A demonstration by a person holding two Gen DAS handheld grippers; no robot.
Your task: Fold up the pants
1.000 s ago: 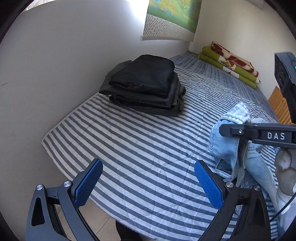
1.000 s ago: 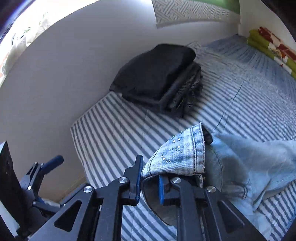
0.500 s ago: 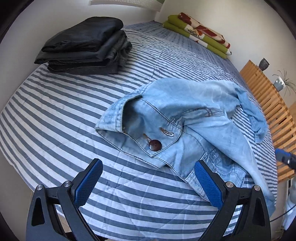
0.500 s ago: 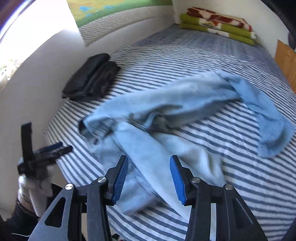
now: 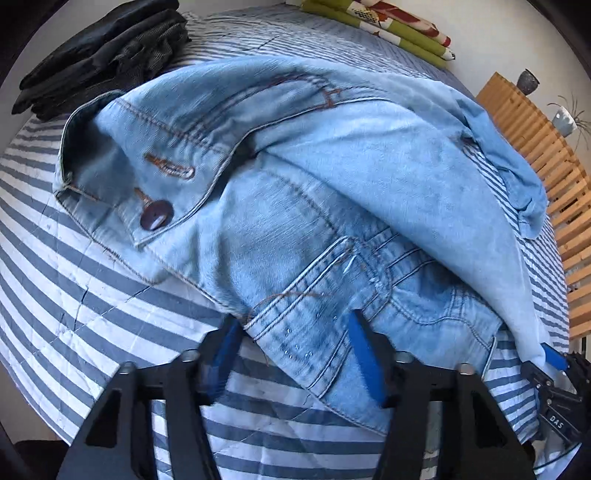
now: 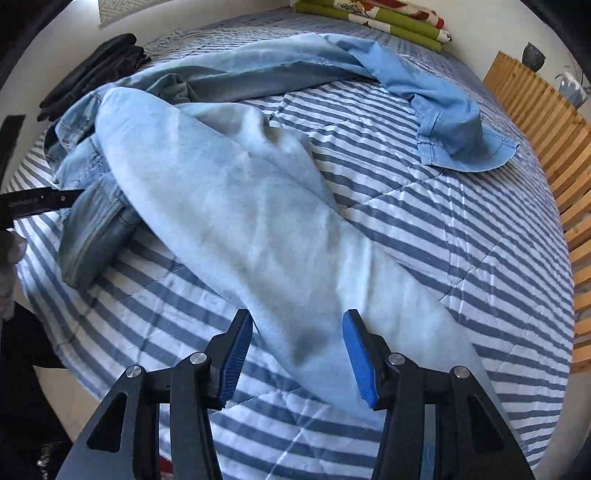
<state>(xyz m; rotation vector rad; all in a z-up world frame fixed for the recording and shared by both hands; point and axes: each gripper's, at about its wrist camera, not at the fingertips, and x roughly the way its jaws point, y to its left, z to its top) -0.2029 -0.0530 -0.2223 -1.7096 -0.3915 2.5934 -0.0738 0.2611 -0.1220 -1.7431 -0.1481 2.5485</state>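
Left claw (image 5: 291,345) motion-blurred; jeans' (image 5: 295,206) waistband corner between its fingers.

jeans (image 5: 295,192) spread on striped bed (image 5: 92,295), folded clothes stack (image 5: 103,48) behind left, pillows (image 5: 388,26) at far end

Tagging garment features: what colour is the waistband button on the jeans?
Dark brown, glossy button on the light blue jeans. Clearest in the left wrist view.

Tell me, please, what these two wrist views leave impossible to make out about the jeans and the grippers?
- Left wrist view: whether the closing left gripper pads already press the jeans waistband; the left pad is motion-blurred.
- Right wrist view: the near pant-leg hem, hidden behind the opening right gripper.
- Left wrist view: the dark folded stack, cut off by the fisheye rim.
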